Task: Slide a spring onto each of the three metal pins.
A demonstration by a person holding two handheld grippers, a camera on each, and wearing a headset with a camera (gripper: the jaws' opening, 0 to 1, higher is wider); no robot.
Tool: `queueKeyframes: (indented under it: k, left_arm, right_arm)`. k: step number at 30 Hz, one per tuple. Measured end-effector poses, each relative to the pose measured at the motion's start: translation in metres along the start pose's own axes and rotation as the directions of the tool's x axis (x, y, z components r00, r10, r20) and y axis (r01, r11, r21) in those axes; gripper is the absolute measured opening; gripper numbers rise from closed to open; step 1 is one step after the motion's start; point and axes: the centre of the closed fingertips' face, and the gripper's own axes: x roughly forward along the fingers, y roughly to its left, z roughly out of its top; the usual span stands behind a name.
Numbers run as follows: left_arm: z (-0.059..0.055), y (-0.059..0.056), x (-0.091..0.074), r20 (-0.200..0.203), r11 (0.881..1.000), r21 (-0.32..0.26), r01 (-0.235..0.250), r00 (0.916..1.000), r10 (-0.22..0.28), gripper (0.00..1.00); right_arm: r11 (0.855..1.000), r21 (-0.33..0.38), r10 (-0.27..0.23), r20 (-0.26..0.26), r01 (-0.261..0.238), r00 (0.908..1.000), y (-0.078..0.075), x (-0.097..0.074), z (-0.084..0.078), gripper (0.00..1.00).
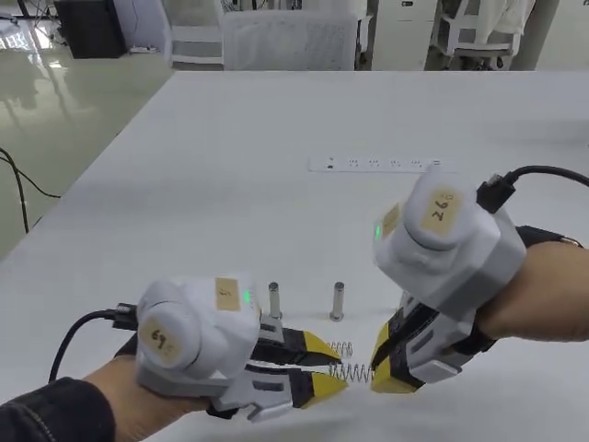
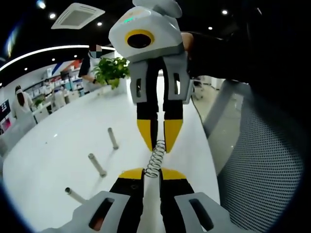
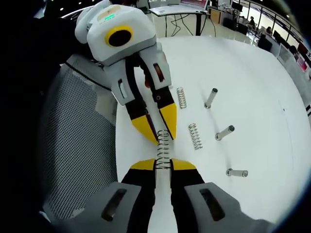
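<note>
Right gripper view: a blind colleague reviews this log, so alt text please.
Both tools grip one spring, the right tool from below, the left tool from above. Two loose springs and three metal pins sit beside them on the white table.

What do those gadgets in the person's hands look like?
Each is a rounded white-and-grey housing with black jaws ending in yellow tips. The left gripper bears a handwritten tag reading 69, the right gripper one reading 26; both show a small green light and trail a black cable. A dark sleeve covers the left arm.
</note>
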Motion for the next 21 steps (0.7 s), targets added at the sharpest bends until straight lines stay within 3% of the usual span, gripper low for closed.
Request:
queueKeyframes:
  k: [5,15,21]
  left_arm:
    - [0.001,0.001,0.000,0.001,1.000,0.003,-0.004,1.0000,0.004,0.03]
    - [-0.001,0.003,0.000,-0.005,1.000,-0.010,-0.014,0.9999,0.014,0.02]
    - [-0.001,0.003,0.000,-0.004,1.000,-0.020,-0.012,0.9999,0.012,0.02]
  right_arm:
    - [1.000,0.001,-0.016,0.017,0.015,0.9997,-0.001,-0.005,0.005,0.08]
    - [0.999,0.002,-0.040,0.107,0.040,0.9935,-0.002,-0.016,0.027,0.08]
    - [0.999,-0.010,-0.045,0.124,0.047,0.9912,-0.002,-0.016,0.034,0.08]
